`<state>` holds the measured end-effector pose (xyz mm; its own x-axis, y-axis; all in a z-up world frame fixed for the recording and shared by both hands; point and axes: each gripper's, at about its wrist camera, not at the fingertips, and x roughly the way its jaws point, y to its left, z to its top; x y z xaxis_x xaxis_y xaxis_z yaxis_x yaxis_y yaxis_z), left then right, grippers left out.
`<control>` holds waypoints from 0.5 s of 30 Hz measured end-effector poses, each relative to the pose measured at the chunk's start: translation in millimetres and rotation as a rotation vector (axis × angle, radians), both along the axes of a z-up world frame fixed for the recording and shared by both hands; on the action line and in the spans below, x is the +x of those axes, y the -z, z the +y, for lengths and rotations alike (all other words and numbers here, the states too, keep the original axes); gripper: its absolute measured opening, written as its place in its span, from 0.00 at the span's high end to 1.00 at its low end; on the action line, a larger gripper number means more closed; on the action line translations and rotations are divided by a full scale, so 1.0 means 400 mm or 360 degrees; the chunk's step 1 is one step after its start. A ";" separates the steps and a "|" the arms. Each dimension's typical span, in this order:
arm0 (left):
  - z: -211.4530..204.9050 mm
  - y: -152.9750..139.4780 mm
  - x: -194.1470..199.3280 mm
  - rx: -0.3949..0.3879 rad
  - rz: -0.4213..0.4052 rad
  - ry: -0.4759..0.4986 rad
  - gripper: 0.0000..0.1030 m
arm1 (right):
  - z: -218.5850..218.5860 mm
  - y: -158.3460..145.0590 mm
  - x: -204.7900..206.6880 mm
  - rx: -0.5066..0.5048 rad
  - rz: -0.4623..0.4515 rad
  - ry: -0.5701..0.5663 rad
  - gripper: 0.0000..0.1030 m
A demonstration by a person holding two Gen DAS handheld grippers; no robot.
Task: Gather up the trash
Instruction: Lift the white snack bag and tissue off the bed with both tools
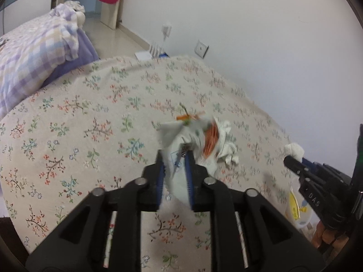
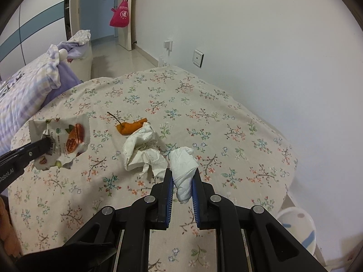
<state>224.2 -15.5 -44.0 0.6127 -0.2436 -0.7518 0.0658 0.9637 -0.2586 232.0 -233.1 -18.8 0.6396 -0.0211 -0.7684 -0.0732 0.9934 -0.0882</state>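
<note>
Clearly, the left gripper (image 1: 174, 158) is clamped on a torn snack wrapper (image 2: 65, 140), which hangs lifted above the flowered tablecloth (image 2: 226, 122). From the right wrist the wrapper shows a picture of brown nuts, a small round green mark and lines of print too small to read. On that gripper's black side, seen at the left edge of the same view, the letters "Robot.AI" can be made out.

Meanwhile the right gripper (image 2: 183, 176) is pinched on a rolled white tissue (image 2: 183, 170), held just above the cloth. Its black body, seen from the left wrist, carries the letters "DAS".

Just beside the tissue lies a crumpled white paper (image 2: 141, 149) flat on the cloth, and touching its far end is an orange peel with a stem (image 2: 130, 127).

Beyond these the cloth is bare up to its rounded far edge near the white wall, where a socket plate (image 2: 197, 58) sits. At the right edge the cloth drops off, and a white bin with blue marks (image 2: 299, 229) stands below it. To the left a checked purple blanket (image 2: 27, 90) borders the cloth.
</note>
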 end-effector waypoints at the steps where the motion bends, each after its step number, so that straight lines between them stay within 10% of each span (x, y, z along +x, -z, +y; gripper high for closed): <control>1: 0.002 0.010 0.005 0.0009 0.0048 0.0026 0.77 | -0.001 -0.001 -0.007 0.0002 0.0003 0.0009 0.85; 5: 0.042 0.056 0.012 -0.0063 0.0143 0.0056 0.53 | -0.003 -0.004 -0.035 0.0023 0.0001 0.0034 0.85; 15: 0.016 0.174 0.044 0.0038 0.0303 0.0270 0.45 | -0.036 0.010 -0.060 0.0077 0.0007 0.0096 0.85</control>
<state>241.9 -9.2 -113.6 0.4112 -0.3114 -0.8567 0.1793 0.9491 -0.2590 207.8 -247.6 -22.9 0.6351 -0.0223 -0.7721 -0.0133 0.9991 -0.0398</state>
